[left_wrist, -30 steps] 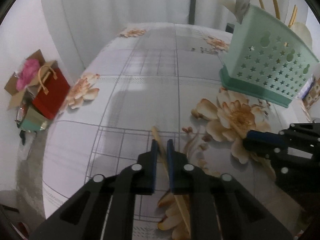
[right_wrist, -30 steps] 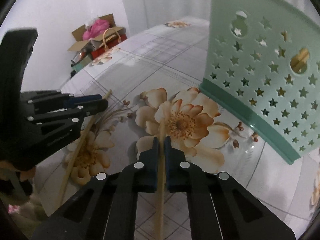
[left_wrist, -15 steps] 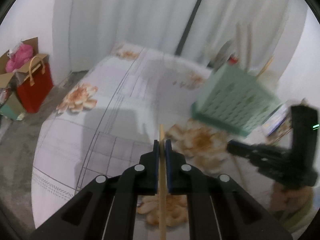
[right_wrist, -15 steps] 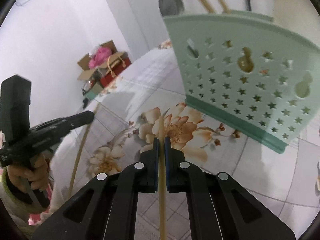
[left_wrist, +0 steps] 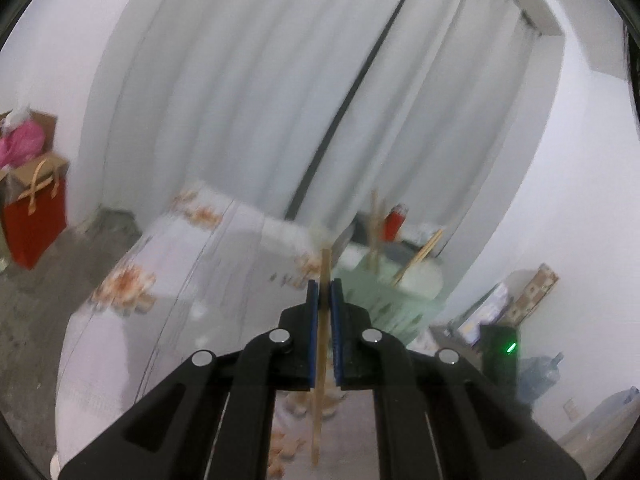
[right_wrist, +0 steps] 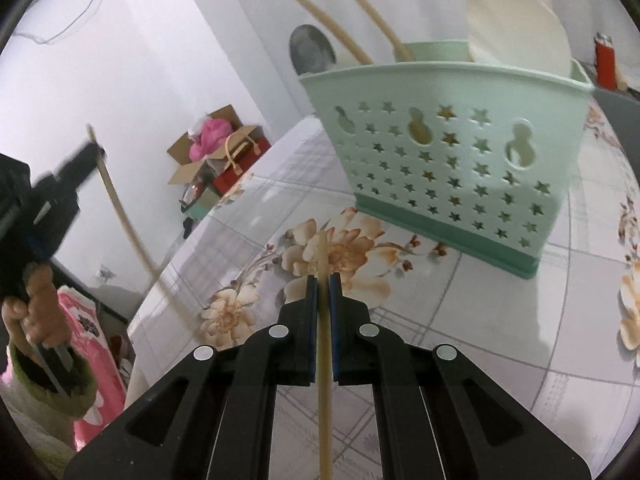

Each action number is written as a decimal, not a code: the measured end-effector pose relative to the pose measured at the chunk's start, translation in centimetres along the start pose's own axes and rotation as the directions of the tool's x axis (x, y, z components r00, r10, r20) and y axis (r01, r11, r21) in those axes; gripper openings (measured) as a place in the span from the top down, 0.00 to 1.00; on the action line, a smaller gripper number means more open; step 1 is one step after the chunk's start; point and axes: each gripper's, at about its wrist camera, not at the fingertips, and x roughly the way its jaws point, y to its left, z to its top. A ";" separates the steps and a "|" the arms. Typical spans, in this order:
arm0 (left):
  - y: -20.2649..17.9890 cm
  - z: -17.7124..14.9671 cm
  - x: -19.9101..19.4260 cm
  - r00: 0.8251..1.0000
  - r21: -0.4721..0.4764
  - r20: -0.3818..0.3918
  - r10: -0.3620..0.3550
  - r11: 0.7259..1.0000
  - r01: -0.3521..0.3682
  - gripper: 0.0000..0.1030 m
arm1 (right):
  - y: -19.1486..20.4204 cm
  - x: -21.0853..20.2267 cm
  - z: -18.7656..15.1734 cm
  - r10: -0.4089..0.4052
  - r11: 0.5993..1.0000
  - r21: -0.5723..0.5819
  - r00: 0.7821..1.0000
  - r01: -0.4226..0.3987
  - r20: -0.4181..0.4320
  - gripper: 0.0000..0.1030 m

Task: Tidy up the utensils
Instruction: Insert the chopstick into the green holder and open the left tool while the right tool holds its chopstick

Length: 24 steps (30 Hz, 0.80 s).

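Landmark taken: the mint-green utensil basket (right_wrist: 452, 160) standing on the floral tablecloth (right_wrist: 460, 344). Well to the left of the basket, in the right wrist view, the left gripper (right_wrist: 90, 158) is seen raised clear of the cloth, gripped by a hand (right_wrist: 38, 312) in a green-cuffed sleeve; a pale chopstick (right_wrist: 132, 236) is clamped in it and slants down toward the table edge. A second ago this gripper was low beside the cloth with its chopstick lying flat on the flower print; it has since been lifted and tilted. In the left wrist view the jaws are pinched onto that chopstick (left_wrist: 323, 320), now held roughly upright, and curtains (left_wrist: 248, 92) fill most of the frame where tabletop was seen before; the basket (left_wrist: 384, 292) is blurred, just right of the tips. Left of the basket and farther back, a cardboard box (right_wrist: 204, 152) and red bag (right_wrist: 240, 160) are noted on the floor. Directly in front of the basket, the right gripper (right_wrist: 323, 280) is closed narrowly on a second chopstick (right_wrist: 325, 344), its tip over the large printed flower. The basket is viewed lower in the frame than before, its rim and the utensils inside now exposed: chopsticks, a metal spoon (right_wrist: 312, 50) and a cream spoon (right_wrist: 520, 28).
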 end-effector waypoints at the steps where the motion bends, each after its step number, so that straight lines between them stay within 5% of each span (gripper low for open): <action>1: -0.6 0.9 0.0 1.000 0.009 0.019 -0.024 1.000 0.023 0.95 | -0.1 -0.1 0.0 -0.003 1.000 0.004 1.000 0.003 0.002 0.96; 11: -5.2 10.0 2.7 0.963 0.086 0.165 -0.215 0.975 0.203 0.95 | -0.7 -2.5 0.1 -0.024 1.000 0.021 0.999 0.023 0.045 0.96; 18: -6.3 14.8 7.4 0.958 0.057 0.191 -0.216 0.976 0.209 0.95 | -0.4 -2.9 0.1 -0.032 0.999 0.017 0.998 0.031 0.050 0.96; 24: -5.6 12.9 12.4 0.974 0.034 0.144 -0.175 0.985 0.172 0.95 | -0.8 -3.5 0.2 -0.048 0.999 0.025 0.998 0.047 0.051 0.96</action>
